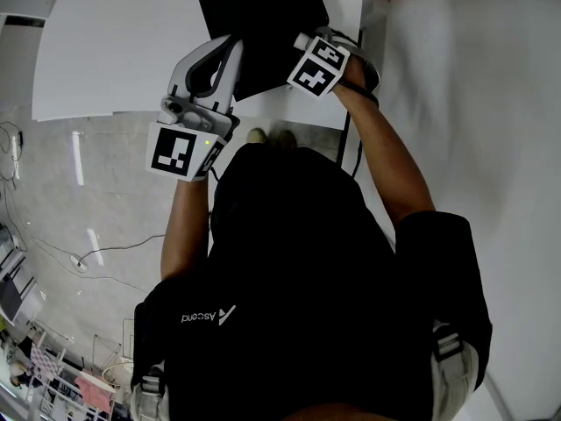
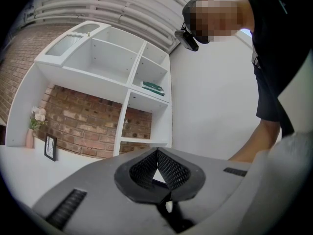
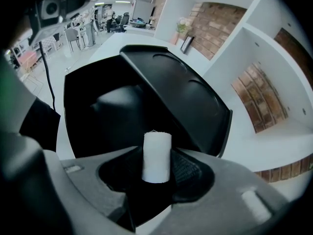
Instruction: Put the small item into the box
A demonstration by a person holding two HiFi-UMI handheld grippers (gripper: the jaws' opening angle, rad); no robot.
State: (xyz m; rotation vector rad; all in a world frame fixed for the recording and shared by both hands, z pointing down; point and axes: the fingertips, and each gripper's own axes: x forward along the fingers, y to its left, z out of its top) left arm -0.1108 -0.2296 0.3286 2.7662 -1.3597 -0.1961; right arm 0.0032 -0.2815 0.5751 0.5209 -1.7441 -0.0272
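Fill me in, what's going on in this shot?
A person stands at a white table with a gripper in each hand. The right gripper is shut on a small white cylinder and is poised over a black box whose lid is tilted open. The cylinder is not in the box yet. The left gripper is shut and empty, pointing toward the white shelves.

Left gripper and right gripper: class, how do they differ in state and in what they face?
The left gripper is shut on nothing; the right gripper grips a white cylinder. The left gripper faces a white shelf unit; the right gripper faces the open black box. Both have grey bodies.
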